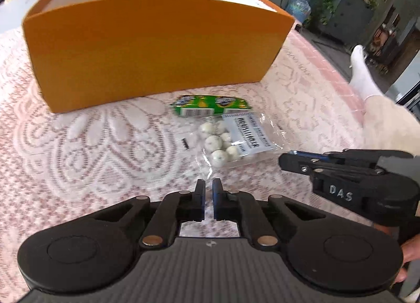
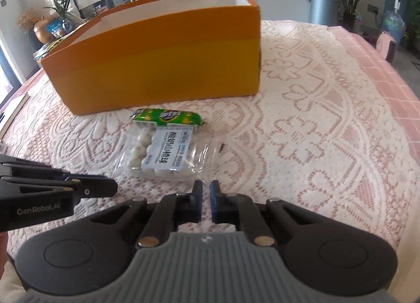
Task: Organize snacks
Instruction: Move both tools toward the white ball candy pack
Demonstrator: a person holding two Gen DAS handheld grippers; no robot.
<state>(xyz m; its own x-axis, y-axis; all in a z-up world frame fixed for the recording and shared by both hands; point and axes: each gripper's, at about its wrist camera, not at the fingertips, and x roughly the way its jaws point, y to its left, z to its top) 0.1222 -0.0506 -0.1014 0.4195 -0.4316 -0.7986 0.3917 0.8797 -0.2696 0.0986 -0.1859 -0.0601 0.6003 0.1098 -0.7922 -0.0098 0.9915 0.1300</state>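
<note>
A clear bag of white candy balls (image 1: 231, 142) (image 2: 160, 155) lies on the lace tablecloth, just in front of both grippers. A green snack packet (image 1: 208, 104) (image 2: 166, 116) lies behind it, close to the orange box (image 1: 147, 50) (image 2: 157, 58), whose top is open and whose inside is hidden. My left gripper (image 1: 208, 191) is nearly shut and empty, a little short of the bag. My right gripper (image 2: 206, 191) is nearly shut and empty, just short of the bag's near edge. Each gripper also shows in the other view, the right one (image 1: 288, 159) and the left one (image 2: 113, 188).
A small dark bit (image 1: 185, 143) (image 2: 222, 147) lies on the cloth beside the bag. The pink table edge (image 2: 393, 87) runs along the right. A person's leg in a white sock (image 1: 363, 77) is beyond it. A bin (image 2: 324, 7) and plants stand behind.
</note>
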